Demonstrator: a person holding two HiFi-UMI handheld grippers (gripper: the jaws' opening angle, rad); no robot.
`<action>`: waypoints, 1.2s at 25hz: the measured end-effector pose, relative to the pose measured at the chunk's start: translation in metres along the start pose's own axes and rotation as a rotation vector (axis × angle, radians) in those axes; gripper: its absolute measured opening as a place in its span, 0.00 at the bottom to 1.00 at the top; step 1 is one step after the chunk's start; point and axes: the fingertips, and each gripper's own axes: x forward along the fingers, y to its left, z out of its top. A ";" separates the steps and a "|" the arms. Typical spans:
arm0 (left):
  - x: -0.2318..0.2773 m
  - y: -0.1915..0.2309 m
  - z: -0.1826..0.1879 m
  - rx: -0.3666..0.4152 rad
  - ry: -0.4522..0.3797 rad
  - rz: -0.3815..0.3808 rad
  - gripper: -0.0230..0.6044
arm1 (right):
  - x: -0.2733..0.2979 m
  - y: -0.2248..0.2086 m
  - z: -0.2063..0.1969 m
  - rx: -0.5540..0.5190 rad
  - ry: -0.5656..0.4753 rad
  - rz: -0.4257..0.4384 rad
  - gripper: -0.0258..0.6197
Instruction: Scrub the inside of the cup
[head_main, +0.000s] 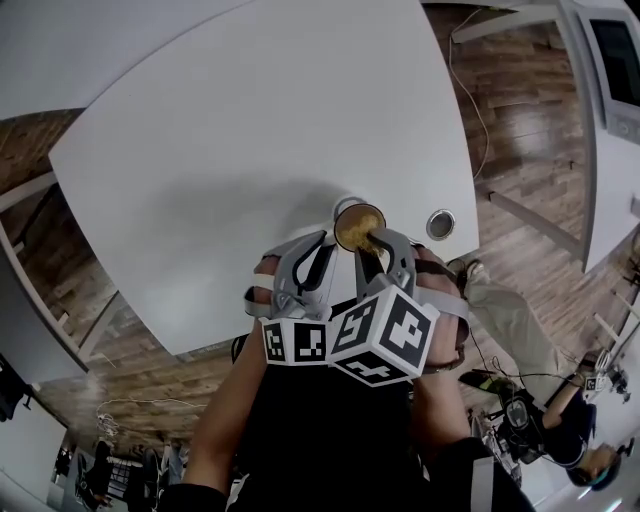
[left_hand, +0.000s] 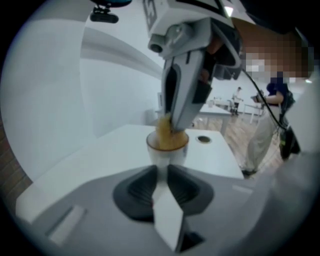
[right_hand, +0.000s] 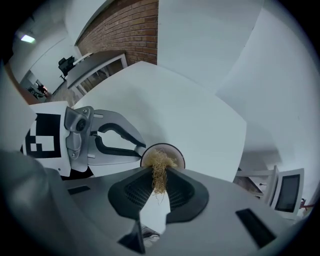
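A white cup (head_main: 347, 207) stands near the front edge of the white table (head_main: 250, 140). My left gripper (head_main: 333, 243) is shut on the cup's near-left wall; in the left gripper view the cup (left_hand: 167, 156) sits right at the pads. My right gripper (head_main: 379, 244) is shut on a yellow fibrous scrubber (right_hand: 159, 170), which reaches down into the cup's mouth (right_hand: 174, 150). The scrubber (left_hand: 165, 134) fills most of the cup's opening. From the right gripper view the left gripper (right_hand: 142, 150) meets the cup's rim on its left side.
A round metal grommet (head_main: 440, 224) is set in the table just right of the cup. The table's front edge runs close below the cup. A person (left_hand: 267, 135) stands on the wooden floor to the right. A monitor (right_hand: 287, 192) sits at the far right.
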 end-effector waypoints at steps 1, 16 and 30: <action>0.000 0.000 0.000 -0.001 0.001 0.003 0.15 | 0.006 0.002 -0.001 -0.001 0.011 0.015 0.12; -0.001 0.001 -0.005 0.007 0.013 0.019 0.15 | -0.014 0.007 -0.002 0.033 -0.036 -0.001 0.13; 0.001 -0.005 -0.005 0.030 0.002 -0.002 0.21 | -0.099 -0.021 -0.033 0.381 -0.596 -0.161 0.13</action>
